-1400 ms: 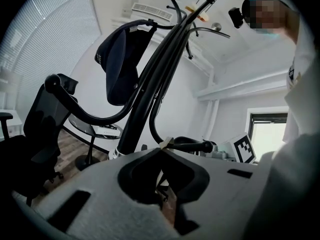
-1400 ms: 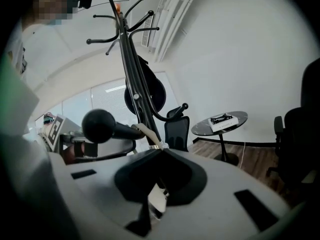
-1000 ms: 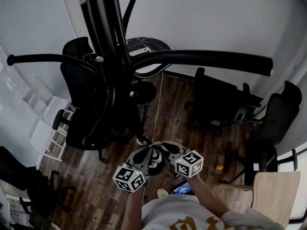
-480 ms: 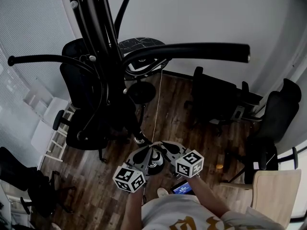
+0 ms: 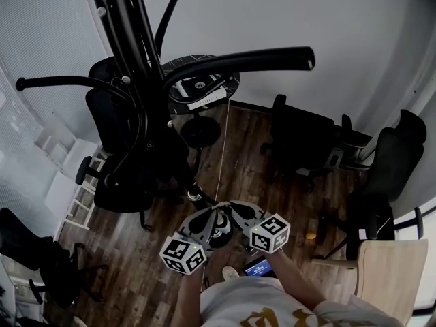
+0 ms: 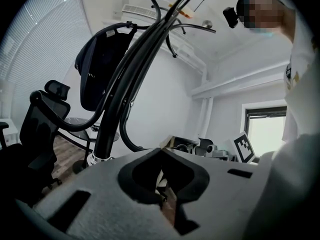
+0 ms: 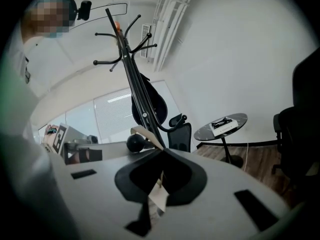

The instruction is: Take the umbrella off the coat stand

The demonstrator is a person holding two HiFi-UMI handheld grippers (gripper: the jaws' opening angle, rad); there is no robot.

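Black bent tubes make up the coat stand [image 5: 139,53], which is seen from above in the head view, with its curved arms spread out over a dark wooden floor [image 5: 245,148]. High on the stand a dark rounded bundle [image 6: 105,64] is hung under one arm. This is probably the umbrella, but its shape is not shown clearly enough to be sure. It is not touched by either gripper.

The left gripper [image 6: 161,152] and the right gripper [image 7: 162,151] are held low in front of the person, close beside each other and near the lower part of the stand's pole, but apart from it. In each gripper view the jaws are pressed together at their tips, and nothing is held between them.

Beyond the stand a small round counter [image 5: 178,71] is placed near the white wall, and a flat white object [image 5: 204,92] is laid on it. Black office chairs [image 5: 310,142] are set around the room, one of them just beside the stand on the left. Window blinds [image 5: 41,39] are seen along the left side.
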